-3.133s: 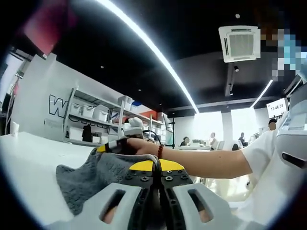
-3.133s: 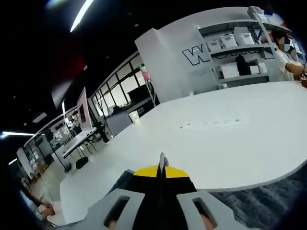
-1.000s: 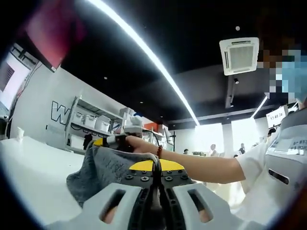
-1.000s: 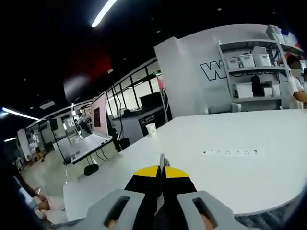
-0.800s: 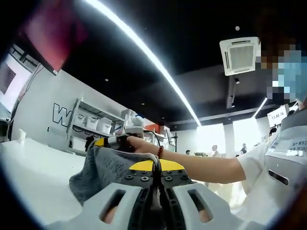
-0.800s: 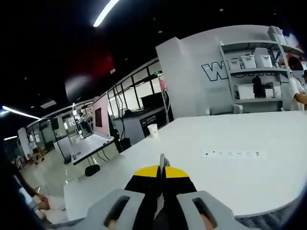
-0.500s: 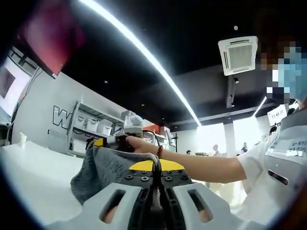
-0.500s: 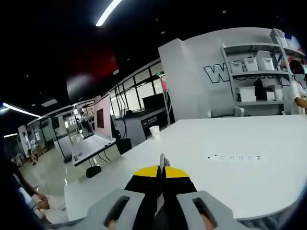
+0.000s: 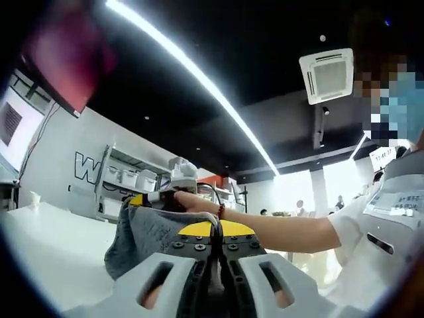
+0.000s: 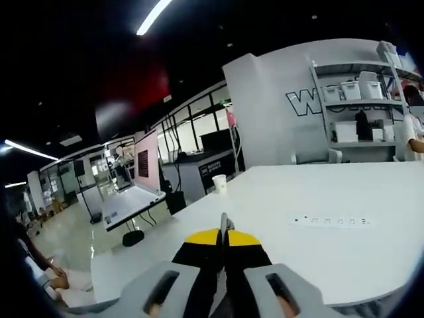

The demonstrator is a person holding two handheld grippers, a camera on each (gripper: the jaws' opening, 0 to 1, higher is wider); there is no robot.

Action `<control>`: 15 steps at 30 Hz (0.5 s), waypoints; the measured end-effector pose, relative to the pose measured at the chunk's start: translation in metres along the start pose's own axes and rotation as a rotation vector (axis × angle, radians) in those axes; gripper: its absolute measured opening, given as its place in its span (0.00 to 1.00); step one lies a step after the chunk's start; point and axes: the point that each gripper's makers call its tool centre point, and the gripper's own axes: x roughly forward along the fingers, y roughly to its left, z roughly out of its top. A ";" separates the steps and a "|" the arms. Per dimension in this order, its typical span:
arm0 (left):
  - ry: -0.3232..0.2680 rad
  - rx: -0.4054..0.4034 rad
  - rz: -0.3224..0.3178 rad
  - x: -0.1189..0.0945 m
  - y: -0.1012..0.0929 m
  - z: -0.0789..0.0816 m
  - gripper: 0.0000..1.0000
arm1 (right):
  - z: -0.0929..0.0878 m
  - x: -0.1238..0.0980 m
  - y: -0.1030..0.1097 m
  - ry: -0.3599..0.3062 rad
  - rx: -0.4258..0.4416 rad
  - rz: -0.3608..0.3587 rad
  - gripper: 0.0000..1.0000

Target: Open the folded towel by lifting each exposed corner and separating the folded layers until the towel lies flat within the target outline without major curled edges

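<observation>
Wide white table (image 10: 318, 192) stretches ahead of you. Grey terry towel (image 9: 149, 233) hangs lifted above it, between your two tools. Your right gripper (image 9: 147, 199), seen from the left gripper view, is clamped on the towel's top edge. Your left gripper (image 9: 215, 228) has its jaws together, pinching the towel's near edge. White paper cup (image 10: 219, 183) stands far off on the table.

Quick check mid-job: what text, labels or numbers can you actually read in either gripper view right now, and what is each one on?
"W": a large outlined letter on the grey wall, cut off by the metal shelving unit; also seen in the right gripper view.
Hanging display screen: digits too blurred to read.
White name badge on the person's shirt: print too small to read.
Dark sign on the grey counter: white characters too small to read.
</observation>
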 end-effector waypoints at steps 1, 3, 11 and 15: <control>0.000 0.003 0.002 -0.001 0.001 0.000 0.00 | 0.001 0.000 0.001 0.000 0.000 0.001 0.00; -0.002 0.008 0.010 -0.003 0.002 0.002 0.00 | 0.003 0.002 0.004 -0.001 -0.002 0.005 0.00; -0.022 0.033 0.016 -0.006 0.001 0.012 0.00 | 0.014 0.005 0.018 -0.012 -0.031 0.016 0.00; -0.035 0.034 0.013 -0.008 0.001 0.017 0.00 | 0.018 0.009 0.023 -0.014 -0.027 0.025 0.00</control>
